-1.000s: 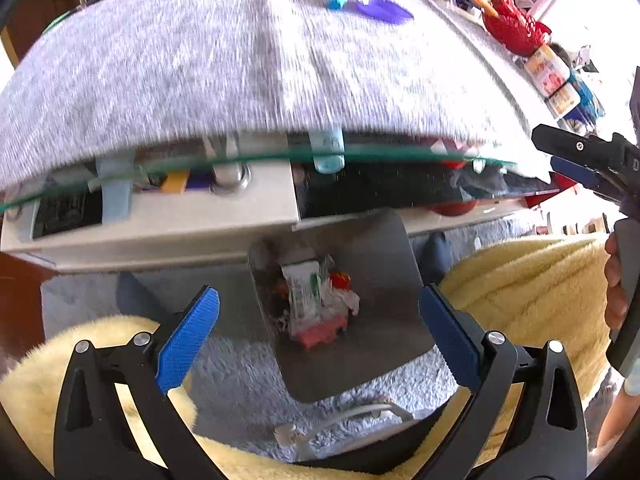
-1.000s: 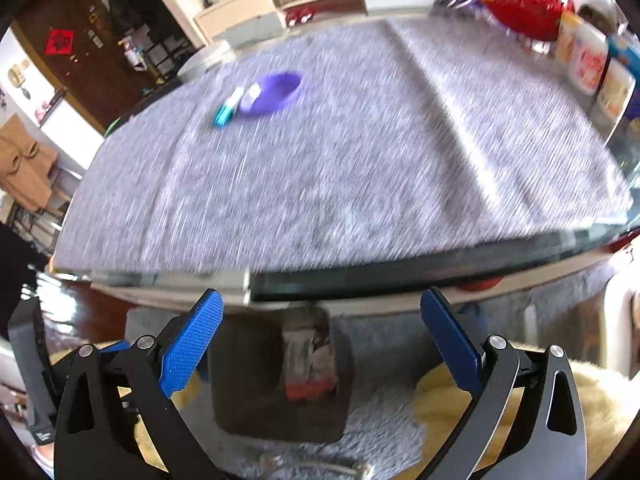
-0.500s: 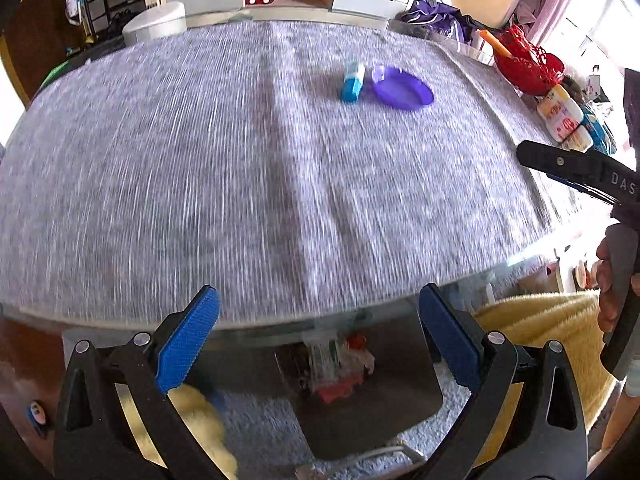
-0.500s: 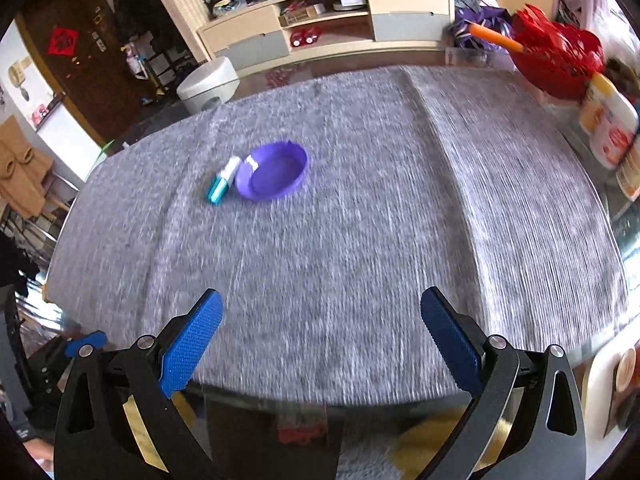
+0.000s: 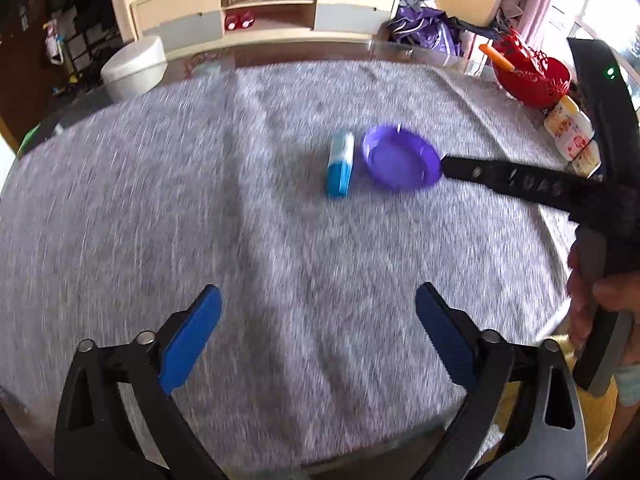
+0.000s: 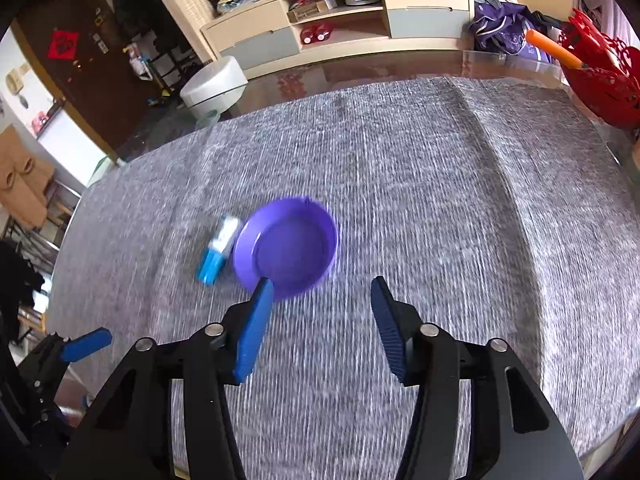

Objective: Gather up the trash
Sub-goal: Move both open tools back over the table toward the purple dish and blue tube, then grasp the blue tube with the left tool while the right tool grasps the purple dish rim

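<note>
The right tool [image 6: 322, 306] — half-open, jaws just closing on nothing — is nearer the blue-white carton [image 6: 218, 254], lying ahead-left beside the purple dish [image 6: 286, 252].

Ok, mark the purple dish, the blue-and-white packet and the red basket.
purple dish [image 6: 290, 254]: right wrist view, its inner floor.
blue-and-white packet [image 6: 216, 258]: right wrist view, its blue half.
red basket [image 5: 534, 84]: left wrist view, its side wall.

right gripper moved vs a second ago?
Yes. The right gripper moved from the table's near edge in over the grey cloth, toward the purple dish; jaws have just been closing, empty.
</note>
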Motion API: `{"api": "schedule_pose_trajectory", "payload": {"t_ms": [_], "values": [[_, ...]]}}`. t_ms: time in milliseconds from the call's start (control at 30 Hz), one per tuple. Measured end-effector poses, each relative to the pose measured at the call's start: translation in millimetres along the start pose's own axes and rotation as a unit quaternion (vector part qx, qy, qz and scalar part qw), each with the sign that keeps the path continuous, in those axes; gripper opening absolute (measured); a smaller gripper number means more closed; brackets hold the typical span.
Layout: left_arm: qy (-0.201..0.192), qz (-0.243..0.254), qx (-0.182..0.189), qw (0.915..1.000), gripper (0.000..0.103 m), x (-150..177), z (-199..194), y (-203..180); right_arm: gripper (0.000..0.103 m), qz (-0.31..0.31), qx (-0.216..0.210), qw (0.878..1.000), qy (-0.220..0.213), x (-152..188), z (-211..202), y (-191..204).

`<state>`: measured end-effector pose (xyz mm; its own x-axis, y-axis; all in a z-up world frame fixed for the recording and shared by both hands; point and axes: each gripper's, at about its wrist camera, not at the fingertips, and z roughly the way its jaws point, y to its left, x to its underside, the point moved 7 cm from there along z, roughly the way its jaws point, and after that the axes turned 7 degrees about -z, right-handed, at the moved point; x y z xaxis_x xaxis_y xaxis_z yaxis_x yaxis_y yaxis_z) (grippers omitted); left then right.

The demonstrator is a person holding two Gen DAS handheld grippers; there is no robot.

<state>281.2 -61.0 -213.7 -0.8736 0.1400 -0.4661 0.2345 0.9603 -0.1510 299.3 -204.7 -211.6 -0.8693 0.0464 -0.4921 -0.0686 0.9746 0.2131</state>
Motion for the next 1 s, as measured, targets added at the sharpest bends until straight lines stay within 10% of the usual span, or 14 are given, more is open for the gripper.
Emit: {"api": "schedule_pose_trajectory", "payload": {"t_ms": [333,633,1000], "values": [[0.002,0.005,0.009,0.9999,0.058,-40.4,40.0,-10.6,0.037,0.005,0.007,1.000,0.023,-11.9,28.6,-4.4],[0.008,0.003,0.015,0.9999,0.033,-51.8,61.3,-10.1,0.007,0.000,0.005,1.000,0.023,-20.2,35.5,-3.9],[0.008,0.010,0.023,0.9996,0.014,-56.4,63.2,-14.8,0.005,-0.019,0.013,1.000,0.010,-22.0,23.1,-2.2]]}}
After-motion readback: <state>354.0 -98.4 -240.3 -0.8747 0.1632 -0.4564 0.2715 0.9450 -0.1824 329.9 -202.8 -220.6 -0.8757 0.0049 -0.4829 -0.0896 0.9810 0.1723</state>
